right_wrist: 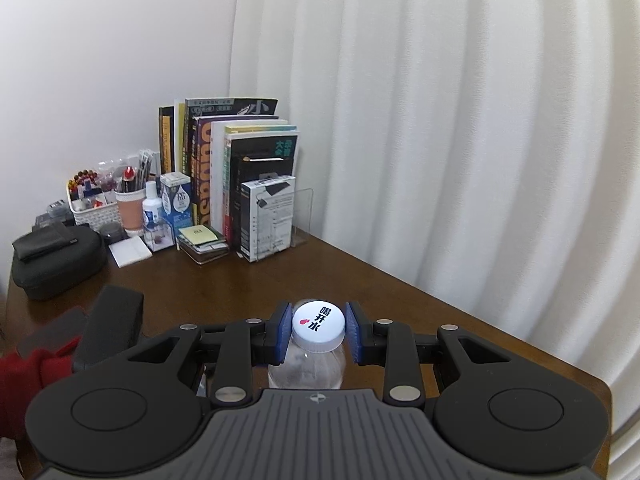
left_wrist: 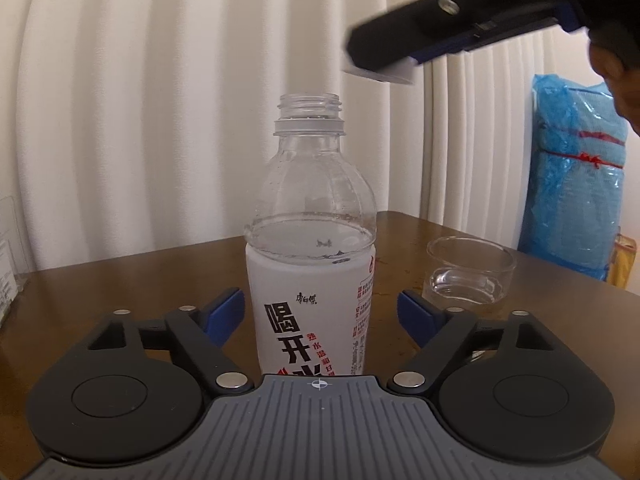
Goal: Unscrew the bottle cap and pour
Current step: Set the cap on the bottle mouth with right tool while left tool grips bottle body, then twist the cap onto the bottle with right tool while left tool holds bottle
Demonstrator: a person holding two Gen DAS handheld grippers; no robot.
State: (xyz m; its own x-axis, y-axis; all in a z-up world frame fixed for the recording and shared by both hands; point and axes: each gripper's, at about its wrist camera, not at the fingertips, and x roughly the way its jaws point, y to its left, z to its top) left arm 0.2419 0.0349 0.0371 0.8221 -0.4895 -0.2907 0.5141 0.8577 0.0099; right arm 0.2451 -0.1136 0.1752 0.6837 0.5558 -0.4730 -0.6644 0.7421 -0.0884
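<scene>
A clear water bottle with a white label stands upright on the brown table, its mouth uncapped. My left gripper is open, its blue-padded fingers on either side of the bottle's body without touching. My right gripper is shut on the white cap and holds it above the bottle. In the left wrist view that gripper is up and to the right of the bottle's mouth, with the cap in it. A clear glass cup holding a little water stands right of the bottle.
Books, boxes and a white basket of pens line the table's far left. A black case lies by them. White curtains hang behind the table. A blue plastic-wrapped bundle stands beyond the table's right edge.
</scene>
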